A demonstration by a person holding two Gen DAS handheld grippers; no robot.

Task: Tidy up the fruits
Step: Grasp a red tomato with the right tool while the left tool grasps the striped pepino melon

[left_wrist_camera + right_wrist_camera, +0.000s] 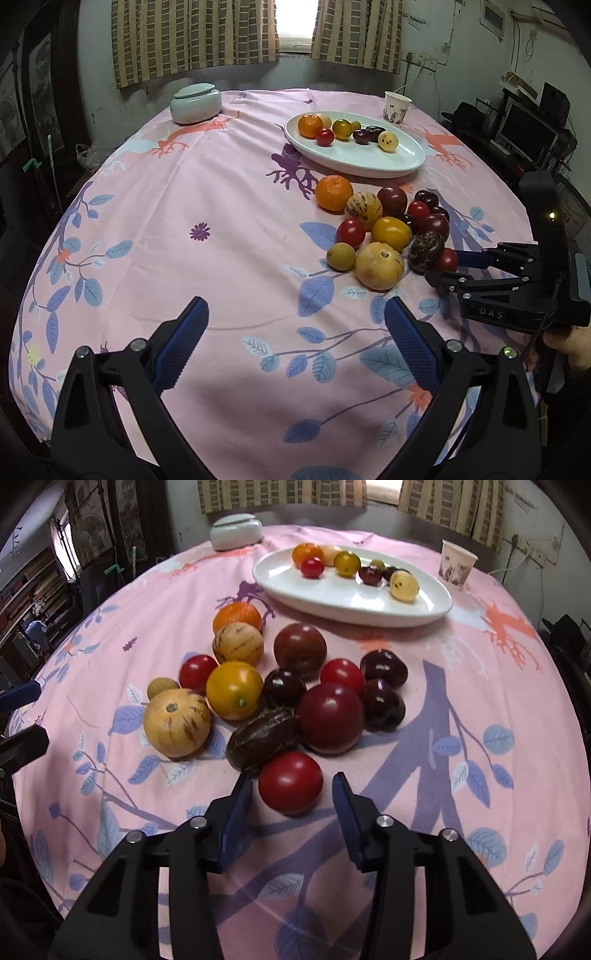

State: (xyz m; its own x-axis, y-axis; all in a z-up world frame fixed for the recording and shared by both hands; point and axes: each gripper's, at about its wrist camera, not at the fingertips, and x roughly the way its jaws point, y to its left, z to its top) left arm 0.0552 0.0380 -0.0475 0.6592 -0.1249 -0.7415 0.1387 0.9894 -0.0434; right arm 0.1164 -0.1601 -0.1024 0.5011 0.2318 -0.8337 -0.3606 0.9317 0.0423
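Observation:
Several fruits lie in a pile [384, 229] on the pink cloth: an orange [333, 192], yellow and red tomatoes, dark plums, striped melons. A white oval plate [369, 162] behind it holds several small fruits. My right gripper [291, 786] is open, its jaws on either side of a red tomato [290, 782] at the near edge of the pile, apart from it; it also shows in the left wrist view [443, 267]. My left gripper [295, 314] is open and empty, over bare cloth in front of the pile.
A pale lidded ceramic jar [195, 103] stands at the far left of the table. A paper cup [396, 108] stands behind the plate at the right. Curtains and a window are beyond the table; shelves and equipment stand at the right.

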